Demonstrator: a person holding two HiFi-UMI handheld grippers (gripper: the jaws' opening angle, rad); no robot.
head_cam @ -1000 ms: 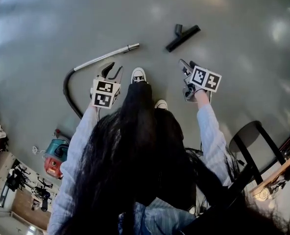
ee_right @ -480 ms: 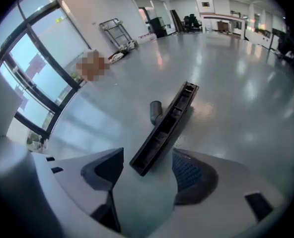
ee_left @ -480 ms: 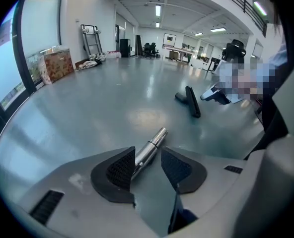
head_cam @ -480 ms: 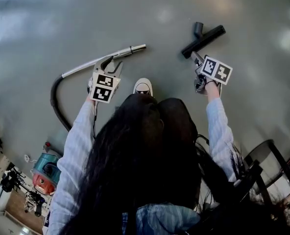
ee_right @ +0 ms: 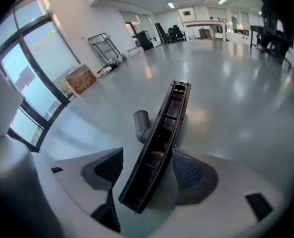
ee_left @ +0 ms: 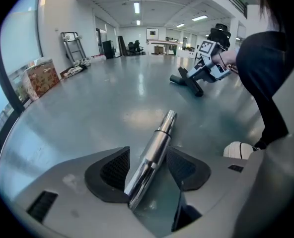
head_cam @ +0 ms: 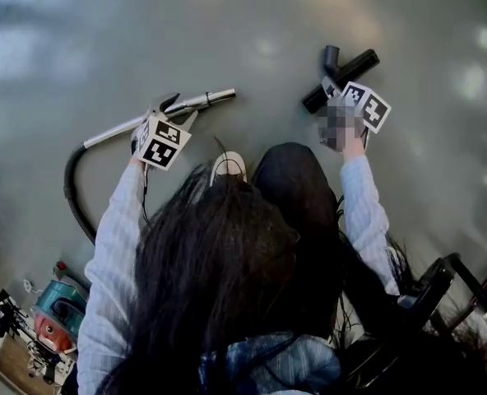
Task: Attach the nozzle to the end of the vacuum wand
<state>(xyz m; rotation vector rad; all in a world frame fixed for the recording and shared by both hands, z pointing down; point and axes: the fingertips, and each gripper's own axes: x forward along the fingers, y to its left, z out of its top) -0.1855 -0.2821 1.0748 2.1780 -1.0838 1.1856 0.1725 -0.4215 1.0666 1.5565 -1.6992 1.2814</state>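
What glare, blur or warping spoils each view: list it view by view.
Head view: soft ceiling-light glare on the floor, edges curved, hair dark and blurred in front. Left gripper view: strong fisheye, black corners, highlights along the wand. Right gripper view: windows blown out at left, nozzle dark but sharp.

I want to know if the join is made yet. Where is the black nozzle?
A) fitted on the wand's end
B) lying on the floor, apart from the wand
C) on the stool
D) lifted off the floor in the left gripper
B: the nozzle lies on the floor well clear of the wand and its bare metal end, between the jaws of the right gripper, which have just been opening.
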